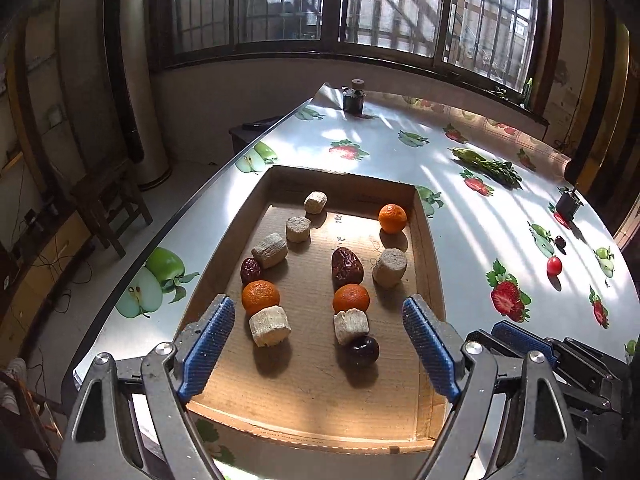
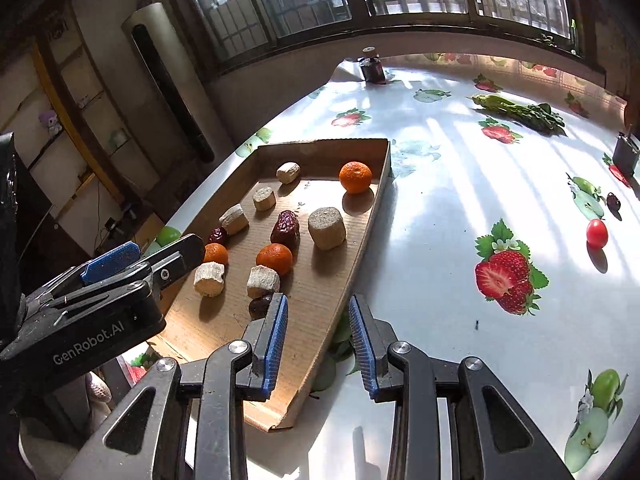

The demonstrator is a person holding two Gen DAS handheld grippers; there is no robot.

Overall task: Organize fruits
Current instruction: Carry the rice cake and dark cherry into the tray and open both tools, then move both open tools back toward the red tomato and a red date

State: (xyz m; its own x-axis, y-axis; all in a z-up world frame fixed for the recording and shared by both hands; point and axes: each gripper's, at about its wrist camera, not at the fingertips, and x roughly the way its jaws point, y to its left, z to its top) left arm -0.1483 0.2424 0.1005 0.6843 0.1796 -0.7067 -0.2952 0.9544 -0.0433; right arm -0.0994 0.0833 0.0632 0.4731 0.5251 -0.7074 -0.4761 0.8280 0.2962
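Hovering wide open above the cardboard tray [image 1: 430,280], the left gripper [image 1: 318,346] could knock the fruits inside it out of line. From the right wrist, the right gripper [image 2: 318,338], partly open and empty, straddles the tray's near wall, which it might snag; a cherry tomato [image 2: 597,233] sits well outside the tray.

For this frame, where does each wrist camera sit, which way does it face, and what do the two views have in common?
Left wrist: sits behind the left gripper, above the near end of the shallow brown cardboard tray, facing along it toward the barred window; both blue-padded fingers show wide apart, with the right gripper at lower right.
Right wrist: sits behind the right gripper, over the tray's right wall, facing the same window; its fingers show apart and the left gripper juts in at left.
Shared: the tray, its oranges, the small red cherry tomato and the fruit-print tablecloth.
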